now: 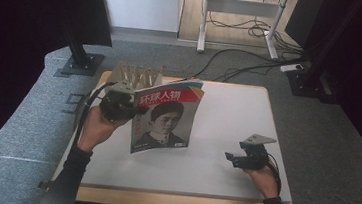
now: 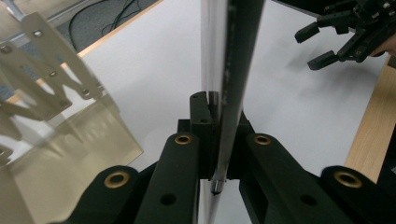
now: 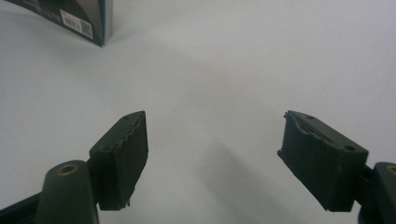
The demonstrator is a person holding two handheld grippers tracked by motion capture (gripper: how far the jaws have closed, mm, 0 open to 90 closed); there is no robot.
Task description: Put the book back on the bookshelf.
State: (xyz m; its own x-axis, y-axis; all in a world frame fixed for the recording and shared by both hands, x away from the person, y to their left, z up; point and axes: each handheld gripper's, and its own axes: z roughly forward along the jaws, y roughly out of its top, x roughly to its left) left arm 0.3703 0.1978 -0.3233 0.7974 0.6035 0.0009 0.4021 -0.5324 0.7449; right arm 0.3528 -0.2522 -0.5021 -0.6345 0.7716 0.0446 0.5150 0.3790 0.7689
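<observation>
From the high view, a white table (image 1: 228,116) with a pale wood edge stands on grey carpet, with black curtains to either side, loose cables on the floor behind and the legs of a white frame beyond. The left gripper (image 1: 127,108) holds a magazine (image 1: 167,118) upright by its left edge, above the table's left half, its portrait cover facing the camera. Just behind it a pale metal rack (image 1: 136,76) sits at the table's far left corner. The right gripper (image 1: 231,158) hovers low over the table's near right, well apart from the magazine.

In the left gripper view, the 2 black jaws are clamped tight on the magazine's edge (image 2: 231,93), seen end-on as a thin dark strip. The rack (image 2: 51,84) lies to the left, slightly blurred, and the right gripper (image 2: 322,44) shows far off at the upper right.

In the right gripper view, the 2 pads (image 3: 123,156) stand wide apart with nothing between them, above bare white tabletop. A corner of the magazine (image 3: 88,25), probably its back cover with a barcode, shows at the top left.
</observation>
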